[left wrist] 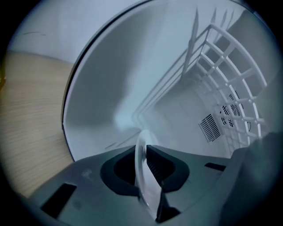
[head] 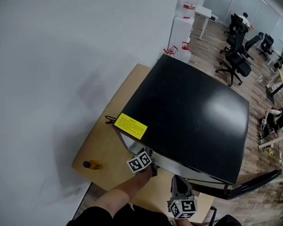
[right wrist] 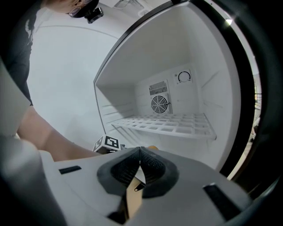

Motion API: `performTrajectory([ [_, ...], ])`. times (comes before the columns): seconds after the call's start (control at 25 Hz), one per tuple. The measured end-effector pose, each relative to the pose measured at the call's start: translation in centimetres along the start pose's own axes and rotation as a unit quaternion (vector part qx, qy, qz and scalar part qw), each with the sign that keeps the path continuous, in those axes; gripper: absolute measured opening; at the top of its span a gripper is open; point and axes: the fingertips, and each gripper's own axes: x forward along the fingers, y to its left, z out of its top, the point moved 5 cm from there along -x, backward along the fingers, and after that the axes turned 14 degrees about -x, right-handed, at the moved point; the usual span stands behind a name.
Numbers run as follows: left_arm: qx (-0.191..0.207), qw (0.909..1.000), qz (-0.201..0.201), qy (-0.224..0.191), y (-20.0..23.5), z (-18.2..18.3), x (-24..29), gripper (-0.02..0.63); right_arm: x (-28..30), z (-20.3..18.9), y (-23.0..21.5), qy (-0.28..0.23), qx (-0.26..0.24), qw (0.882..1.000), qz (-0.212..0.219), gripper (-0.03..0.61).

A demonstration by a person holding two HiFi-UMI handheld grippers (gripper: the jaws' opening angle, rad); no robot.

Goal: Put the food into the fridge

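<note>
Food is hard for us to make out plainly. What we do see is a thin pale rim (left wrist: pixel 143 176), seemingly the edge of a dish or lid, clenched in the left tongs (left wrist: pixel 144 148). An orange sliver (right wrist: pixel 152 148) peeps just past the right tongs (right wrist: pixel 140 151) and may be the food itself. The fridge (head: pixel 193 117) stands on the bench (head: pixel 105 144) with its door (head: pixel 257 180) swung open. The left tongs are inside the fridge's white cavity, lower than its wire shelf (right wrist: pixel 163 123). The right tongs are pressed together on nothing and hang just outside the fridge's opening. We judge the task well along: the load is within the fridge but not yet set down, so lowering it, letting go and drawing out are left. A small yellow thing (head: pixel 92 164) lies on the bench to the left of the fridge; we cannot tell whether it must go in too. The rim shows edge-on between the pads, its line running along the tongs toward the fridge's back wall. We cannot tell the food's own long axis.
</note>
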Motion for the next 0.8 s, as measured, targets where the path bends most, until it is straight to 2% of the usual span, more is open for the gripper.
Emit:
performTrajectory([
  [0.24, 0.039, 0.999, 0.017, 0.012, -0.6, 0.3, 0.7, 0.038, -0.1, -0.3, -0.3, 0.0, -0.002, 1.0, 0.004, 0.06],
  [0.44, 0.093, 0.9954, 0.016, 0.015, -1.2, 0.5, 1.1, 0.046, -0.3, -0.4, -0.2, 0.0, -0.009, 1.0, 0.008, 0.06],
  [0.56, 0.106, 0.9938, 0.022, 0.023, -1.4, 0.6, 1.5, 0.051, -0.5, -0.6, -0.3, -0.002, -0.005, 1.0, 0.009, 0.06],
  [0.8, 0.175, 0.9833, 0.032, 0.035, -2.1, 0.8, 2.0, 0.078, -0.9, -1.0, -0.7, -0.001, -0.001, 1.0, 0.005, 0.06],
])
